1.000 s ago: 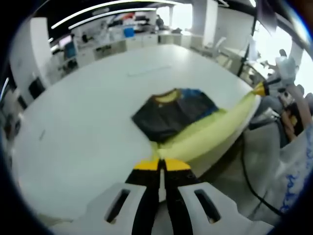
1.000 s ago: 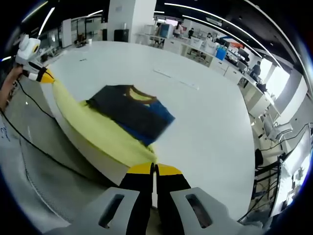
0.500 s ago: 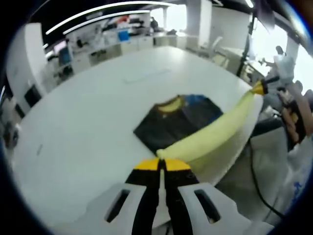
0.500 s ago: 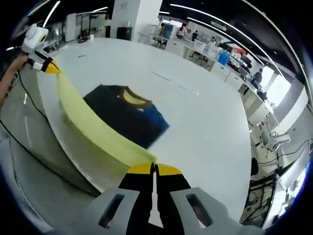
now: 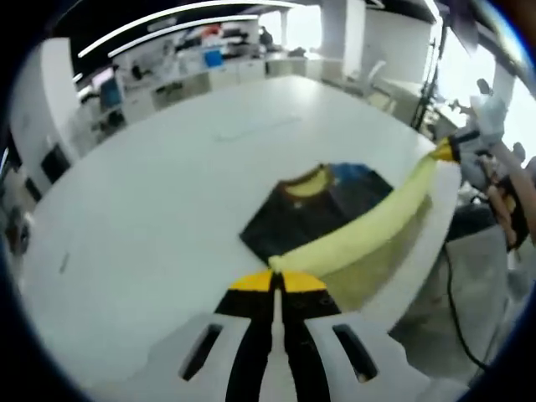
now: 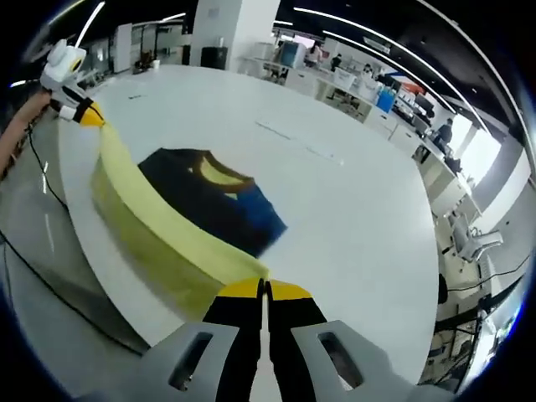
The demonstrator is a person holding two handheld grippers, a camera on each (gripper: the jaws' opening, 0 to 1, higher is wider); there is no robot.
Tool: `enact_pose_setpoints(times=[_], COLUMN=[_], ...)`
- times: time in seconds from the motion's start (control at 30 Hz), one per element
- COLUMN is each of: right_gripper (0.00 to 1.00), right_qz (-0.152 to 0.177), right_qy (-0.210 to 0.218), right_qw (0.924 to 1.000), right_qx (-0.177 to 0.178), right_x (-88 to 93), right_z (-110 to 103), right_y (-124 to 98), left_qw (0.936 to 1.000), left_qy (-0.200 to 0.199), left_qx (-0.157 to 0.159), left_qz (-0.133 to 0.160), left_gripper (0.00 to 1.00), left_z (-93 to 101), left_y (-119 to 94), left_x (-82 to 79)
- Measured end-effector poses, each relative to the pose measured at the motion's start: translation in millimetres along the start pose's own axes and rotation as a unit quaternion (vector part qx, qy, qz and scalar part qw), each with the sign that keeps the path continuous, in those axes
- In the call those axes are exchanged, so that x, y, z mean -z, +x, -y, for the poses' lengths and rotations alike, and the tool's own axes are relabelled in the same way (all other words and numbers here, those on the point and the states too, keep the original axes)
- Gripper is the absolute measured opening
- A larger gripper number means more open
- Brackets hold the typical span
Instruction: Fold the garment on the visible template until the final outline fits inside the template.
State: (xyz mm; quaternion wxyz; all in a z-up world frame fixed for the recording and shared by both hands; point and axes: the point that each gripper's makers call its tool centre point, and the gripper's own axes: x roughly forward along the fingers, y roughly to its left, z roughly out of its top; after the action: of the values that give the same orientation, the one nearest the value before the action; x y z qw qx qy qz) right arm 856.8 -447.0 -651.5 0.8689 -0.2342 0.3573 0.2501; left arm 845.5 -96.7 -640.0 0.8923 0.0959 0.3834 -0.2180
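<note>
Now we have both the left gripper (image 5: 276, 280) and right gripper (image 6: 264, 289) closed on the garment's (image 6: 213, 201) yellow hem, lifted taut above the table (image 5: 151, 193), 1 fold probably underway, next carrying it over the dark half.

Big white round table (image 5: 151, 218) spans ahead of both grippers. Thin pale strip (image 6: 297, 140) lies on it well beyond the right gripper. Far side of the table: desks with a blue bin (image 5: 212, 58) and monitor (image 5: 111, 81). Black cable (image 6: 59, 293) trails on grey floor (image 6: 33, 251) left of the right gripper. Office chair (image 6: 469, 243) off to its right.
</note>
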Motion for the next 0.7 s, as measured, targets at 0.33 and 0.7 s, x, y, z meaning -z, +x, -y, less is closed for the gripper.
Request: enact_pose_setpoints(times=[0.33, 0.7], right_gripper=[0.01, 0.01], right_qz=[-0.001, 0.006], right_qy=[0.01, 0.021], right_qw=[0.9999, 0.9998], right_qx=[-0.004, -0.004], right_x=[-1.9, -13.6], right_z=[12, 27], right_y=[20, 37], left_qw=[1.0, 1.0], left_qy=[0.004, 0.006], left_qx=[0.0, 0.0], left_qz=[-0.001, -0.006], left_gripper=[0.0, 0.0], left_z=[-13.4, -31.5], left_y=[21, 43], left_x=[-17.4, -29.4])
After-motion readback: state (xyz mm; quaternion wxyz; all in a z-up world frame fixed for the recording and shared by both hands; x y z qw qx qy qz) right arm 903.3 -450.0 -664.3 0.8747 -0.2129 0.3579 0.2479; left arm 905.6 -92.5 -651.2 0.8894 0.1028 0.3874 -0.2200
